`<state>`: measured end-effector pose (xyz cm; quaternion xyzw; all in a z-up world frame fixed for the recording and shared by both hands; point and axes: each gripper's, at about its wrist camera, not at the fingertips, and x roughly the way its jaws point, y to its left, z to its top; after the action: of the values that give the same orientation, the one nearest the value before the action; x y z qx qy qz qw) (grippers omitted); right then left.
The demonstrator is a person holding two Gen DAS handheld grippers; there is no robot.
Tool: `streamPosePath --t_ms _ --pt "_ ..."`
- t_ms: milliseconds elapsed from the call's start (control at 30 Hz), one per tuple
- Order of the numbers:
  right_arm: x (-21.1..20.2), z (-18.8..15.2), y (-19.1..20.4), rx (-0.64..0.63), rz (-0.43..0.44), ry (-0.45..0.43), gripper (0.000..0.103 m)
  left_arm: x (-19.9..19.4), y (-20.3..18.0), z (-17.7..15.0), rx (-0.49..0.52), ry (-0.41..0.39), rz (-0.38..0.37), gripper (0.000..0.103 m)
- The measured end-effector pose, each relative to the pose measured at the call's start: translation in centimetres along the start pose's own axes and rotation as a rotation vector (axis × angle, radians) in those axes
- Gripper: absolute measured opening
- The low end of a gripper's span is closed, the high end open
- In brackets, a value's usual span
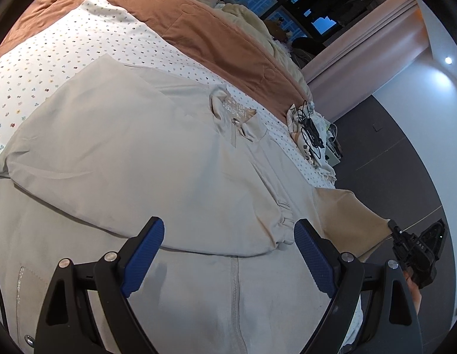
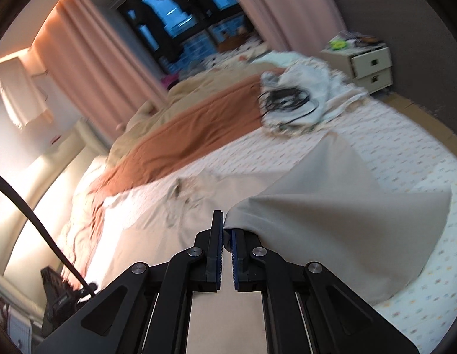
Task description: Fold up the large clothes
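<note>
A large beige zip jacket (image 1: 157, 153) lies spread on the bed, one sleeve folded across its front with the elastic cuff (image 1: 283, 224) near my left gripper. My left gripper (image 1: 228, 253) is open and empty, hovering just above the jacket's zip. My right gripper (image 2: 227, 236) is shut on the jacket's other sleeve (image 2: 331, 224) and holds it lifted above the bed. In the left wrist view that sleeve (image 1: 349, 215) stretches to the right gripper (image 1: 405, 244) at the far right.
The bed has a dotted white sheet (image 1: 89, 38) and a rust-brown blanket (image 1: 216, 38) behind the jacket. A pile of cloth with black cables (image 1: 311, 129) lies near the bed's corner. A bedside cabinet (image 2: 367, 65) stands beyond. Curtains (image 2: 89, 67) and a dark window are behind.
</note>
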<state>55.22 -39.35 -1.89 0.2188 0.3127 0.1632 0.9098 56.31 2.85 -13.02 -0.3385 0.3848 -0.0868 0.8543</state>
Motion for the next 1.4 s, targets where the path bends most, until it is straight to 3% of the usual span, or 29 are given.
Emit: streamPosePath --t_ms 200,367,433,500,567,600,767,900,1100,1300,1400 --pt "5.6 -2.1 1.6 -0.017 0.052 0.128 0.002 0.1 0.1 0.0 -0.005 0.001 -0.001 0.091" --pt "11.6 -5.2 0.7 0.048 0.026 0.313 0.004 0.1 0.4 0.1 -0.016 0.0 0.0 0.091" --pt "13.4 -6.4 -0.4 0.082 -0.024 0.382 0.008 0.2 0.4 0.1 -0.016 0.001 0.001 0.091" --pt "14.2 -7.0 -0.9 0.078 -0.04 0.416 0.028 0.3 0.4 0.1 -0.016 0.003 0.002 0.091" --pt "14.2 -7.0 -1.2 0.073 -0.023 0.435 0.083 0.4 0.4 0.0 -0.015 0.005 0.005 0.091" --pt "13.7 -6.7 -1.2 0.061 -0.038 0.425 0.086 0.5 0.4 0.0 -0.015 0.008 0.007 0.091" --pt "9.9 -4.6 -2.5 0.015 -0.081 0.401 0.086 0.5 0.4 0.0 -0.014 0.005 0.004 0.091" --pt "4.7 -3.3 -4.4 0.001 -0.138 0.324 0.086 0.5 0.2 -0.1 -0.007 0.003 0.002 0.091" --pt "0.4 -1.0 -10.7 0.062 -0.322 0.239 0.086 0.8 -0.1 -0.3 0.008 0.015 0.002 0.091" --pt "0.9 -1.3 -14.2 0.103 -0.454 0.233 0.086 1.2 -0.6 -0.6 0.026 0.019 0.018 0.091" --pt "4.7 -3.1 -12.1 0.109 -0.476 0.269 0.084 1.6 -1.0 -0.8 0.036 0.024 0.027 0.091"
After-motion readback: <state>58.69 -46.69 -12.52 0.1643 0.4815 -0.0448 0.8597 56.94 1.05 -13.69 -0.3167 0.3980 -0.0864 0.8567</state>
